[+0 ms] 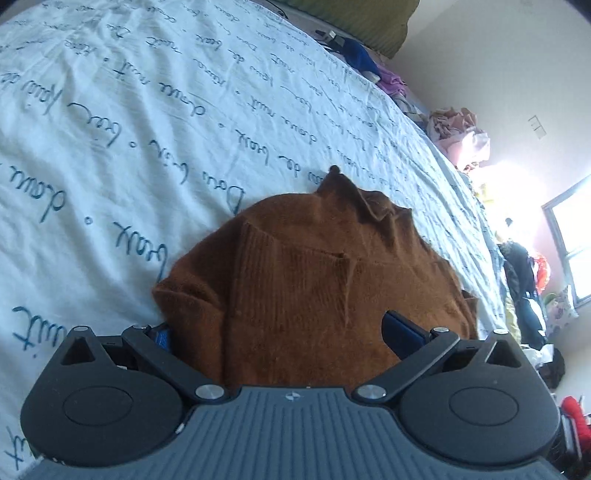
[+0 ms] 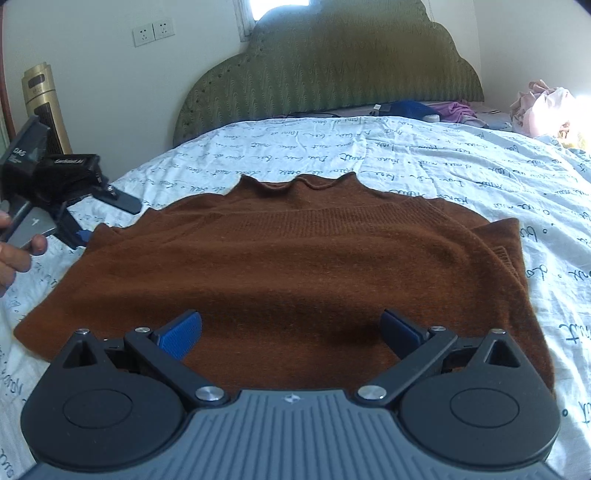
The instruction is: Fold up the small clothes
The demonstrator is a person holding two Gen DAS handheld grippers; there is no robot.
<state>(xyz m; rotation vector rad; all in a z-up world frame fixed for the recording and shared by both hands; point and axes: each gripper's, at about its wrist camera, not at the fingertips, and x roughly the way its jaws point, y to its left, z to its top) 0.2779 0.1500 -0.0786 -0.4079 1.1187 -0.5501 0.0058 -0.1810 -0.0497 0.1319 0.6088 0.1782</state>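
White sheet [image 2: 461,166] w/ blue cursive script covered the bed, running up to a green padded headboard [image 2: 332,66] at the far edge. Brown knit sweater [image 2: 295,251] lay spread flat mid-bed toward the near edge, neck pointing at the headboard, hem nearest the right wrist cam. One sleeve was folded in over the body on the sweater's right side; in the left wrist view a ribbed band [image 1: 258,266] lay across the front.

Right gripper [image 2: 291,332] sat low over the hem, blue pads [image 2: 181,332] spread wide, nothing between them. Left gripper [image 1: 277,332] was at the sweater's left side edge, jaws also spread wide w/ knit bunched up between them; its left pad was mostly hidden behind fabric, and contact w/ the cloth couldn't be judged. In the right wrist view the left gripper [image 2: 79,236] showed at the bed's left edge, held by a hand [image 2: 16,254].

Pile of pink clothes [image 2: 543,107] sat at the far right corner, blue & purple garments [image 2: 436,109] by the headboard. Gold tower heater [image 2: 44,107] stood off the bed's left side under two wall sockets [image 2: 153,33].
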